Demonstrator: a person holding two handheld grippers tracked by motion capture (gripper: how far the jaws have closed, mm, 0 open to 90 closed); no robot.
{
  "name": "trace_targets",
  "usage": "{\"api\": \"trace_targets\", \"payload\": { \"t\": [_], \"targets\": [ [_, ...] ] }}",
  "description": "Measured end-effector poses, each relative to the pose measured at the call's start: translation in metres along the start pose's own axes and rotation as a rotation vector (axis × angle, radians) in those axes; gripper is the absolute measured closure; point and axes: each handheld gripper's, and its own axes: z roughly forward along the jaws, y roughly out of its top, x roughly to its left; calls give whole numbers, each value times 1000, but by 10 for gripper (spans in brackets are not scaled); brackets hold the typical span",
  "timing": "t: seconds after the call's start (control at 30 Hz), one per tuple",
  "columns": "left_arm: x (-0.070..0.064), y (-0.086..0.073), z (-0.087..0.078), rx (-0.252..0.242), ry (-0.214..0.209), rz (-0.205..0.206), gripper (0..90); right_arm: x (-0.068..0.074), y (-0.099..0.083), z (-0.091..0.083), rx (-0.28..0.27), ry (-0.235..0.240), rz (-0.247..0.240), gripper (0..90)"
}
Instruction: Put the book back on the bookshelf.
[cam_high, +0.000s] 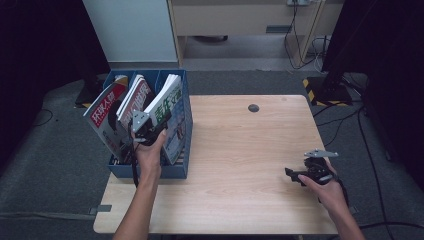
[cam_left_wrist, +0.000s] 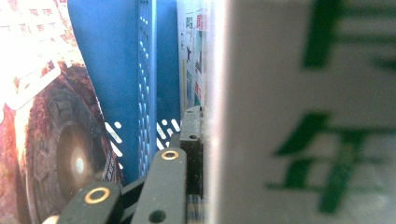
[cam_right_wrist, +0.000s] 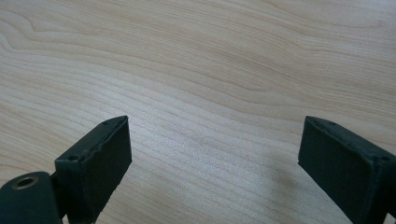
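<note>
At blue file holder (cam_high: 177, 170), left tongs (cam_high: 150, 131) closed around green-lettered magazine (cam_high: 167, 107). Right tongs (cam_high: 295, 176) wide apart, holding nothing, low over tabletop (cam_high: 240, 150).

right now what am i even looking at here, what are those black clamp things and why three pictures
A person sits at a wooden table with a hand-held two-jaw gripper in each hand; there is no robot arm. The high view looks down from above. The other two come from cameras riding on the grippers, looking along their black jaws.

On the table's left stands a blue file box holding magazines. The left gripper reaches into it, at the magazine with green lettering; one jaw lies against that cover, but whether it is clamped is hidden. The right gripper hovers open over bare wood, holding nothing.
</note>
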Motion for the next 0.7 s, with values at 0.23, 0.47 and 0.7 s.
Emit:
{"api": "trace_targets", "payload": {
  "t": [0.23, 0.47, 0.7],
  "targets": [
    [0, 2, 1, -6, 7, -1, 736, 0, 0, 0, 2, 0, -1, 99],
    [1, 4, 1, -4, 23, 22, 736, 0, 0, 0, 7, 0, 3, 99],
    [1, 1, 3, -2, 39, 36, 736, -1, 0, 1, 5, 1, 4, 99]
  ]
}}
